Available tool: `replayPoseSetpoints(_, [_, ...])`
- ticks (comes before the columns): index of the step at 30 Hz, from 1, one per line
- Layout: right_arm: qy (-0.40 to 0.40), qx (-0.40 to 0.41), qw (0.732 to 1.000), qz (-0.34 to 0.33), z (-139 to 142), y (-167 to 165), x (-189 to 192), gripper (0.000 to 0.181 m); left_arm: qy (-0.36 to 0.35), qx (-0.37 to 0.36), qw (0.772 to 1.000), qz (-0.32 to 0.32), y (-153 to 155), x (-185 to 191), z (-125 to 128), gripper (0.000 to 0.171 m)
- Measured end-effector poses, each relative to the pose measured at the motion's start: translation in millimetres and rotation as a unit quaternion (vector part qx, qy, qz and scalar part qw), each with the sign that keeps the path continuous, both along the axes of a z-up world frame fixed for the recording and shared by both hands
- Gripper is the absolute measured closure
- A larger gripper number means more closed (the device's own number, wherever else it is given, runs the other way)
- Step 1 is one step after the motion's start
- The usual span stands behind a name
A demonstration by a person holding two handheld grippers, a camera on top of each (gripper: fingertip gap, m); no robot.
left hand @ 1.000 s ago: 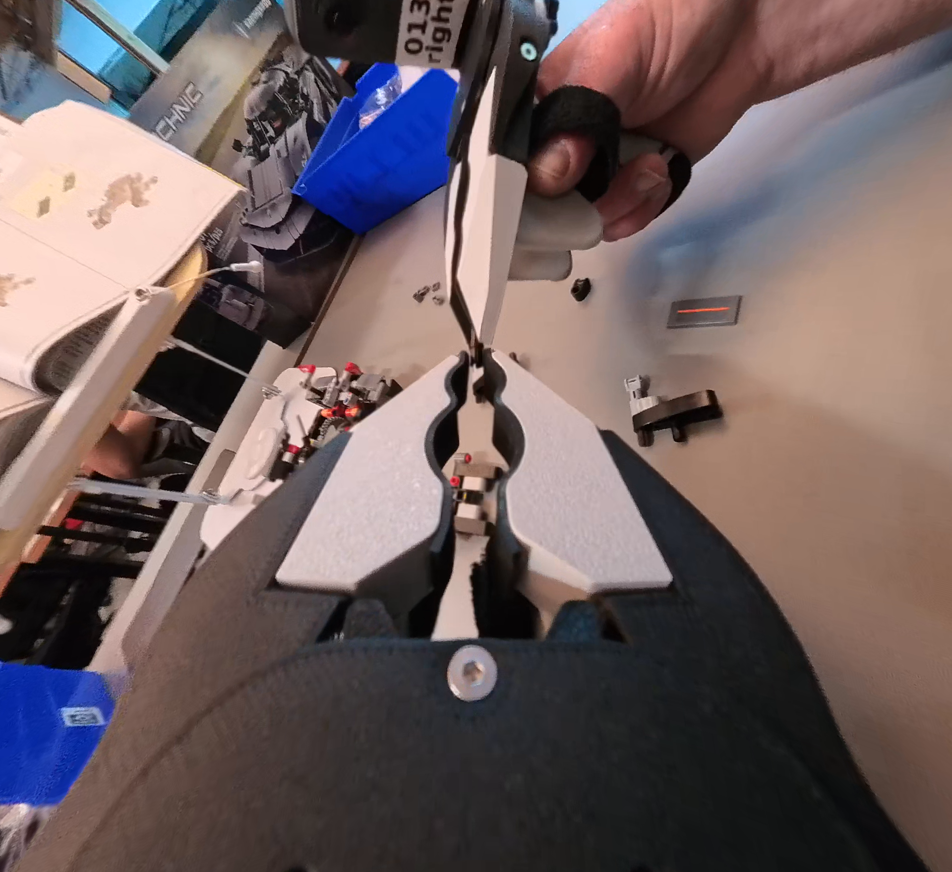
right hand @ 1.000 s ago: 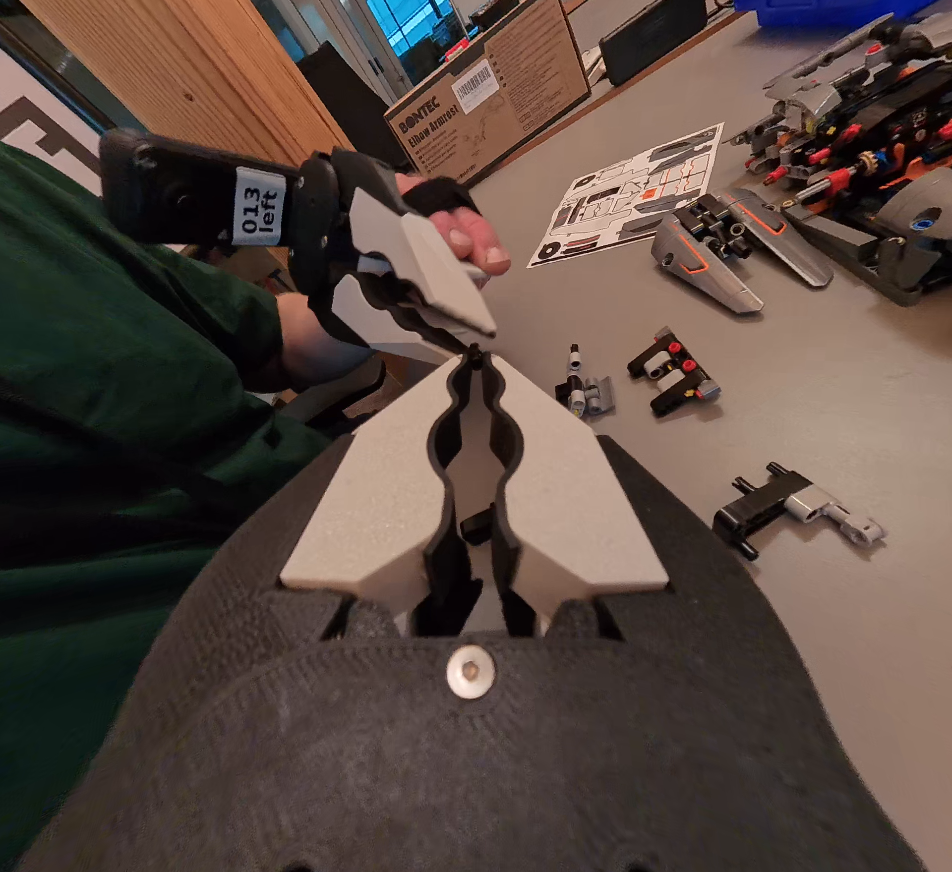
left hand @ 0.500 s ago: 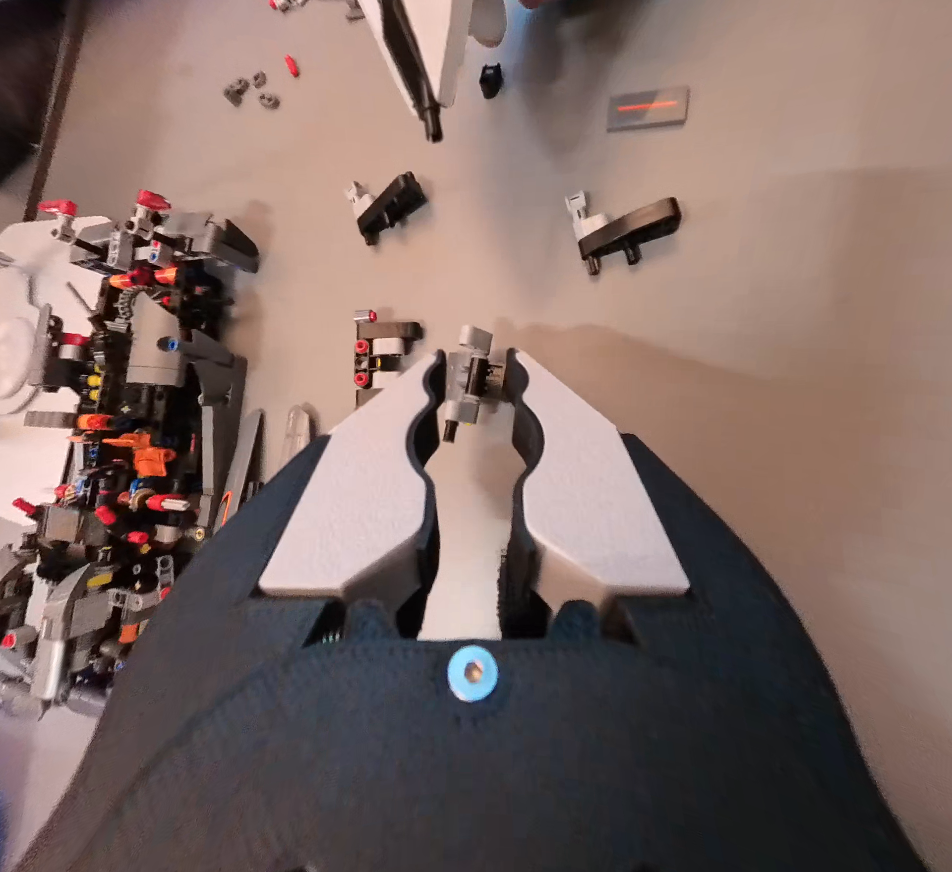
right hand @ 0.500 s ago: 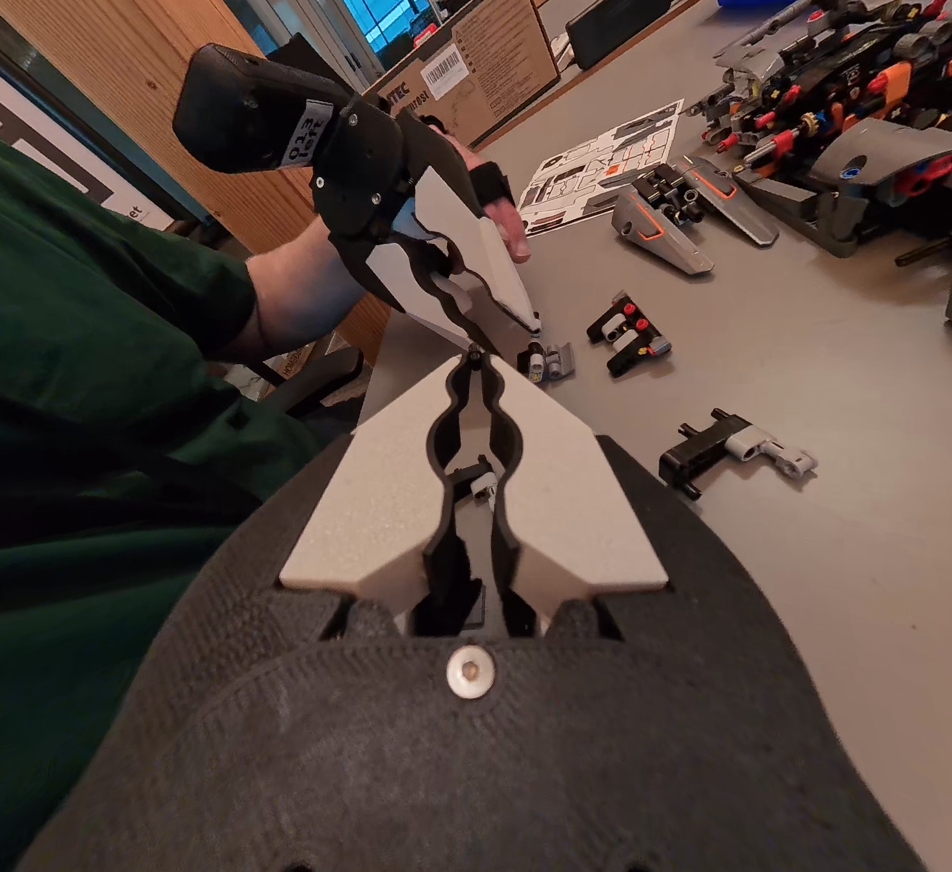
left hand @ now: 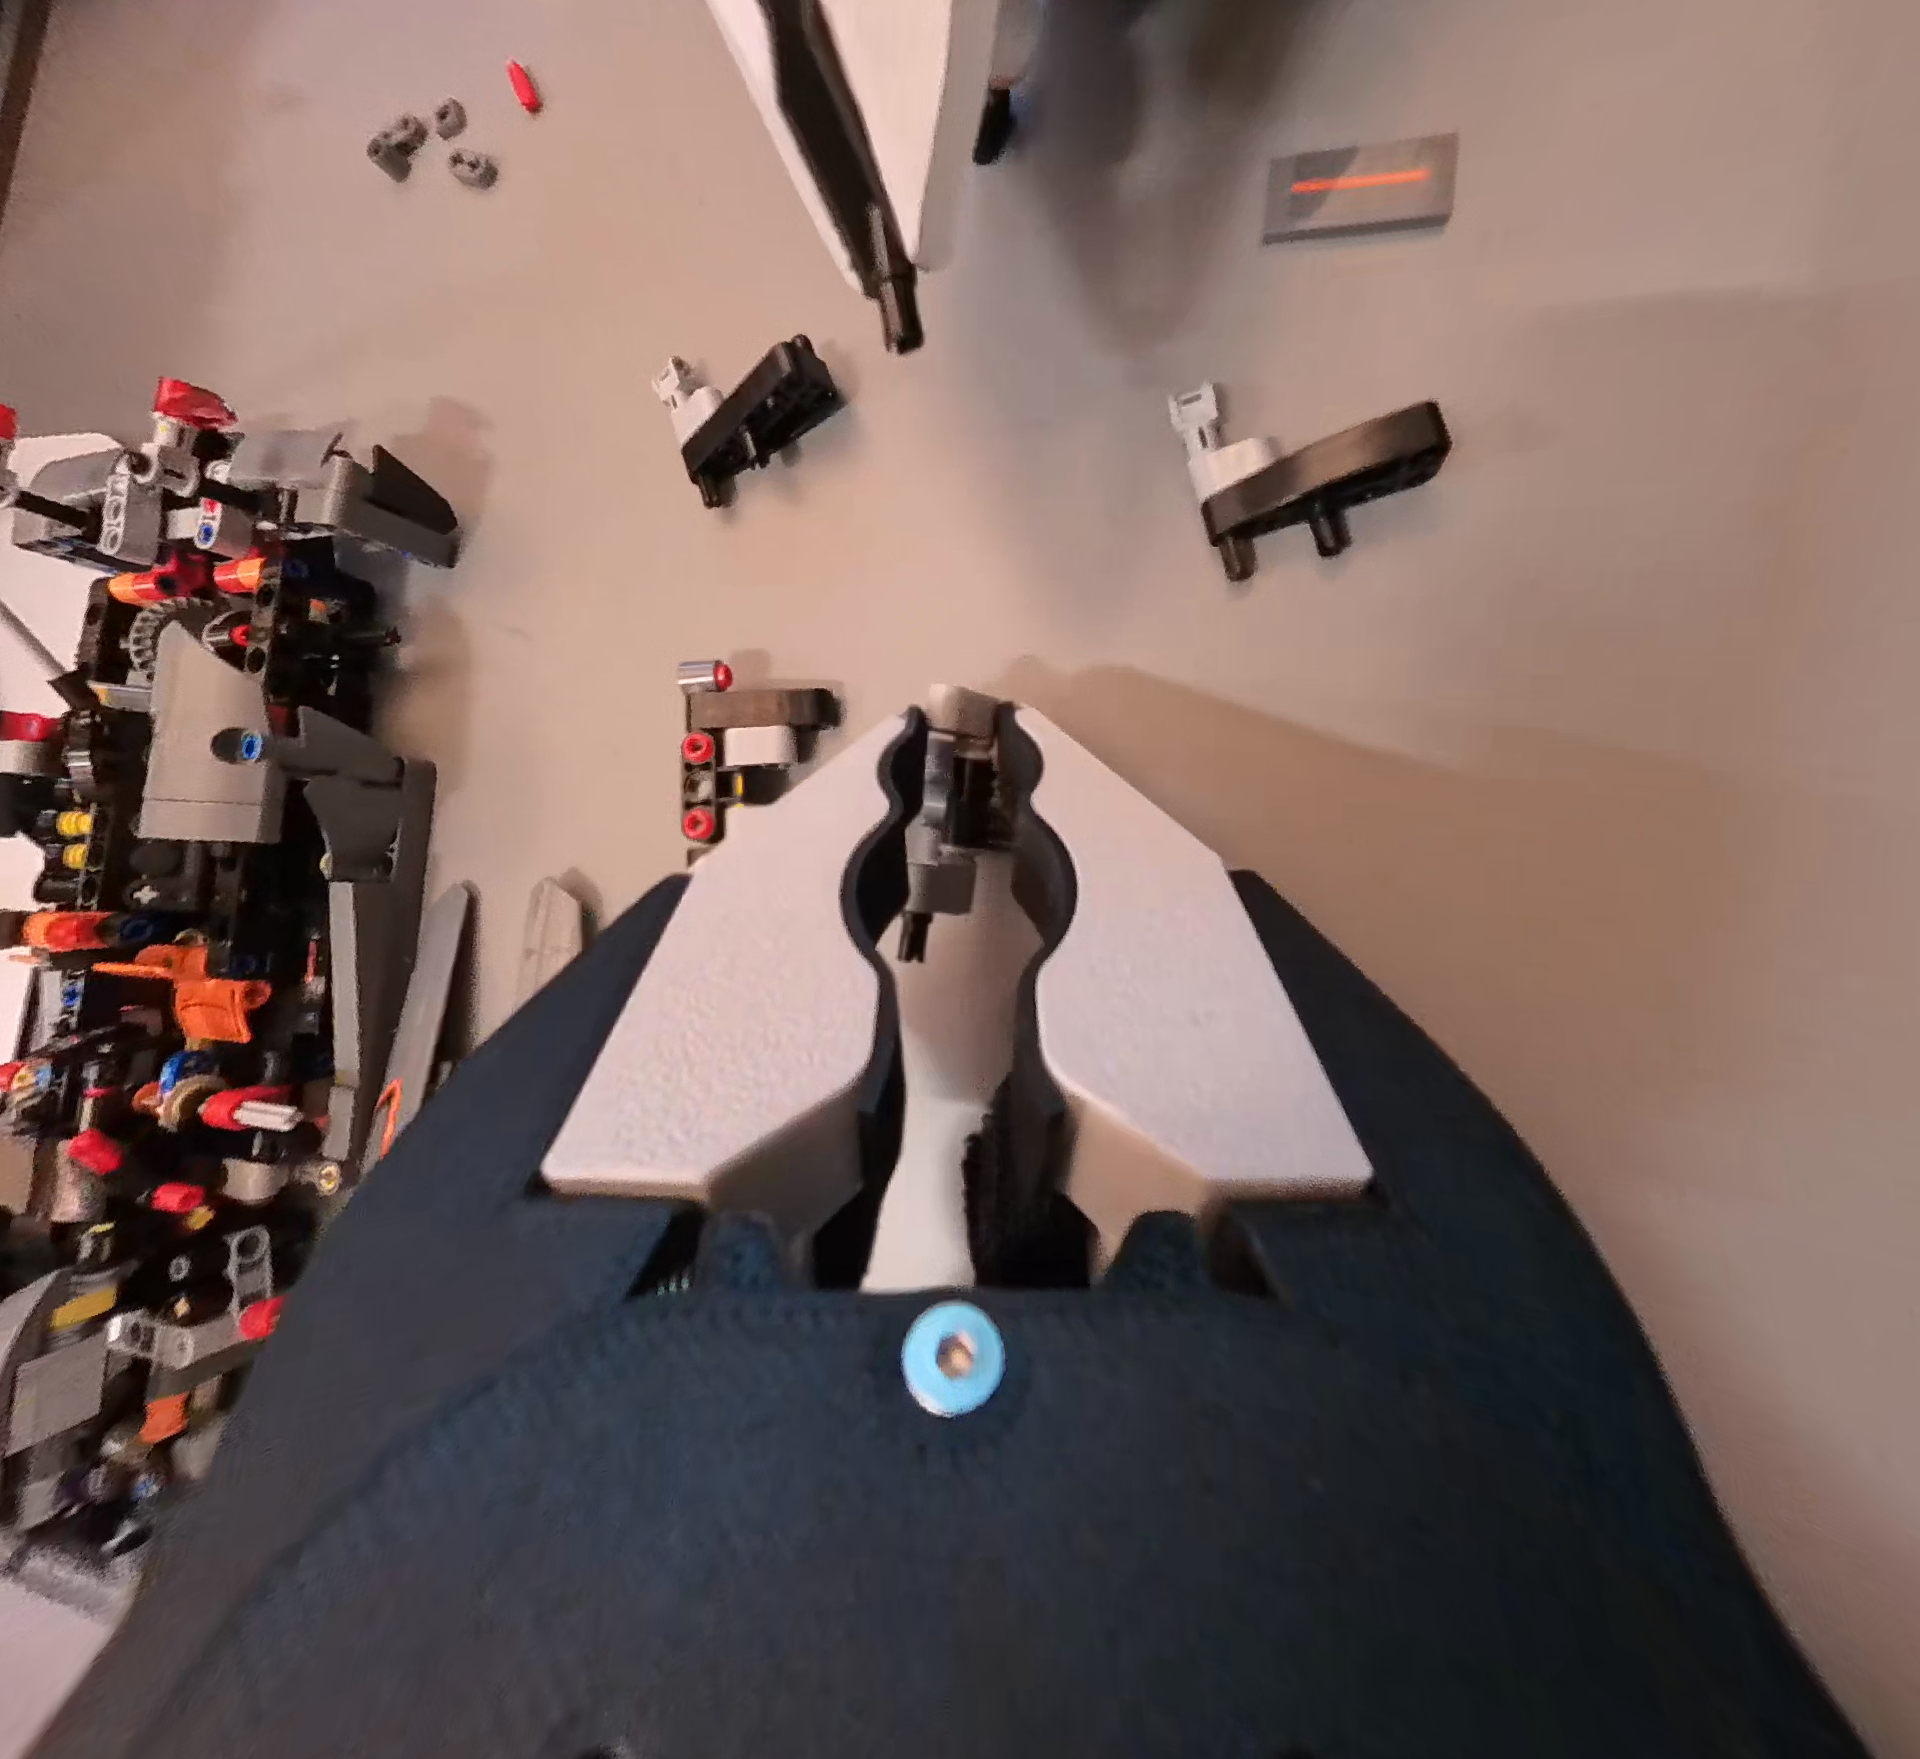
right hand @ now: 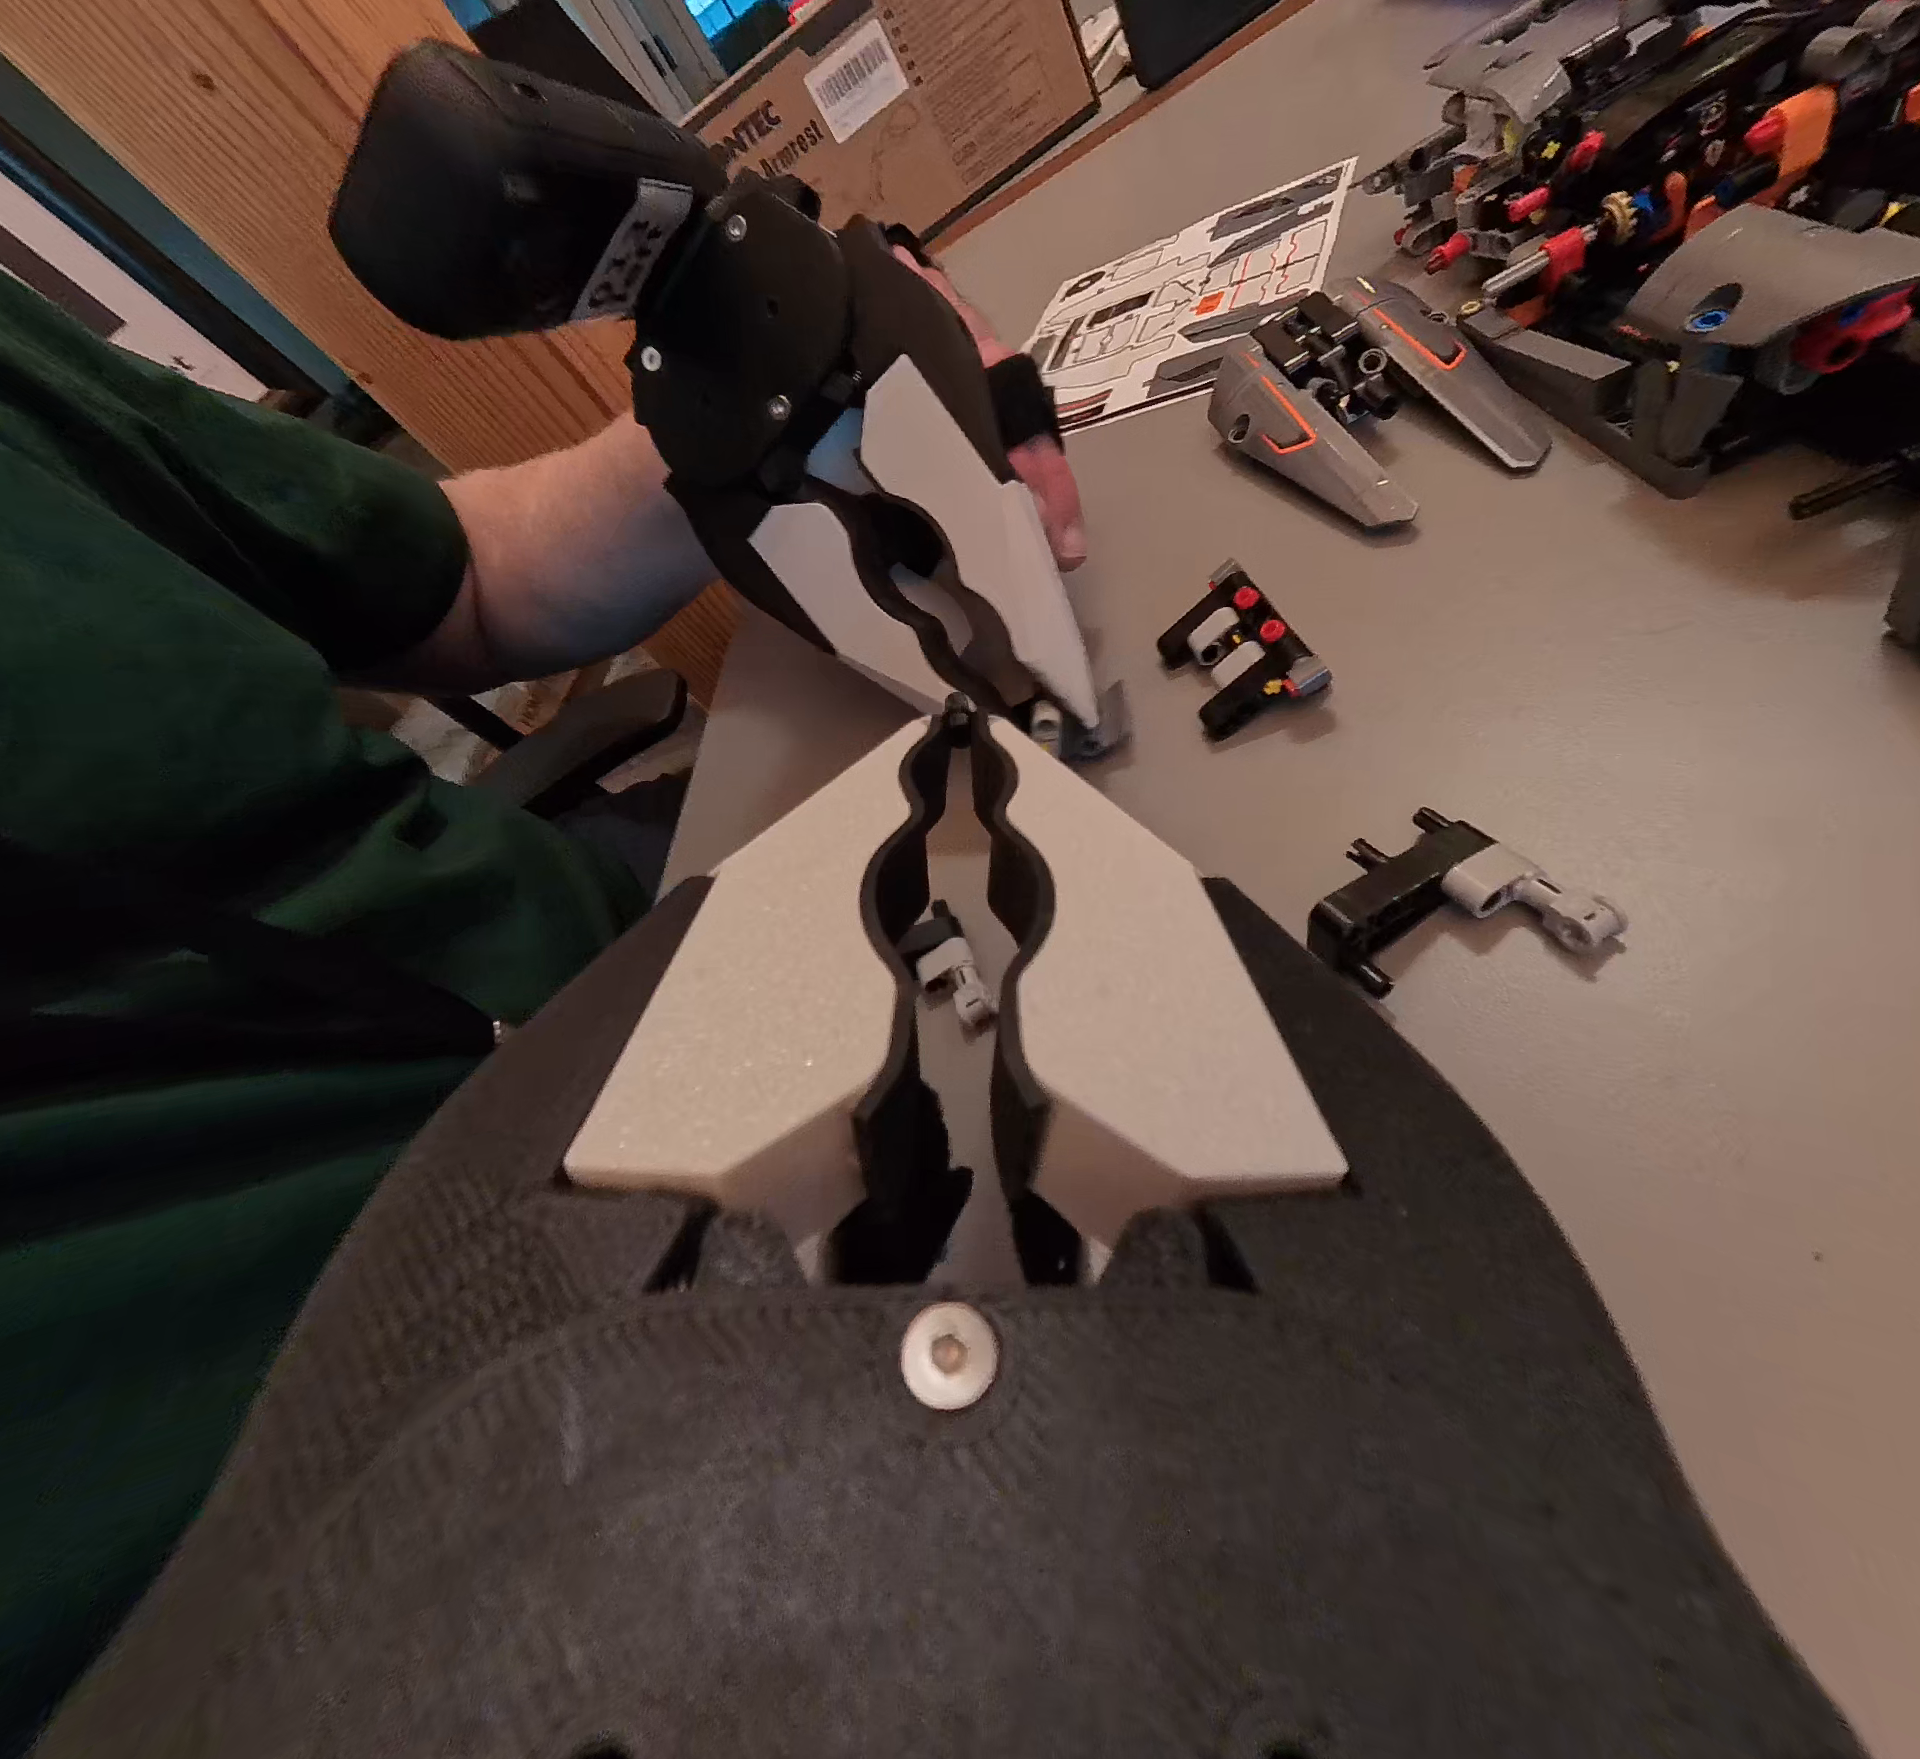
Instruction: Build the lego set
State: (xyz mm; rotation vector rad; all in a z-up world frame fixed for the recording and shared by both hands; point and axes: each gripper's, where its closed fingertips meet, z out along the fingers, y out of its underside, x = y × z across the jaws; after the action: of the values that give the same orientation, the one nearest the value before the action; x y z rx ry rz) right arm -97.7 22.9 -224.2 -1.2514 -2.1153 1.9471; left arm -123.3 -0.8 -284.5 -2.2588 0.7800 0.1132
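- Left tongs (left hand: 961,722) at frame centre of left wrist view, clamped on a small grey-and-black lego piece (left hand: 951,826), low over the grey table (left hand: 1558,878).
- Right tongs (right hand: 958,722) pressed together at the tips, pinching a small black pin (right hand: 956,703); same pin (left hand: 896,319) in upper centre of left wrist view.
- Partly built lego model (left hand: 177,878) along left edge, on the table.
- Black subassembly with red pins (left hand: 727,753) just left of left tongs.
- Two black-and-white subassemblies apart on the table: one upper centre (left hand: 748,421), one upper right (left hand: 1299,483).
- Sticker sheet (right hand: 1195,296) upper right of right wrist view; cardboard box (right hand: 935,78) beyond it.
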Motion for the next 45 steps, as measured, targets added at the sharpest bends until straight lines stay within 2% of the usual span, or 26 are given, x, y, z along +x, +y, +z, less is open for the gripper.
replayPoseSetpoints(8, [0.065,0.08,0.994,-0.038,5,-3,-7,0.18,-0.057,0.087,0.995,0.005,16,16,32,0.161])
replayPoseSetpoints(14, [0.096,0.13,0.985,-0.061,6,-2,-11,0.179,-0.059,0.124,0.99,0.028,26,14,49,0.161])
replayPoseSetpoints(20, [0.116,0.18,0.973,-0.082,6,2,-13,0.179,-0.043,0.13,0.99,0.042,31,11,50,0.161])
replayPoseSetpoints(25, [0.124,0.242,0.957,-0.104,1,6,-15,0.18,-0.002,0.116,0.992,0.056,34,7,46,0.162])
replayPoseSetpoints(33, [0.147,0.287,0.939,-0.12,0,7,-16,0.18,0.026,0.106,0.991,0.075,37,5,43,0.163])
replayPoseSetpoints(38, [0.166,0.341,0.915,-0.138,-1,8,-18,0.18,0.042,0.11,0.989,0.092,39,1,44,0.164])
replayPoseSetpoints(45, [0.18,0.356,0.905,-0.15,0,8,-20,0.18,0.051,0.117,0.986,0.109,39,-1,46,0.165])
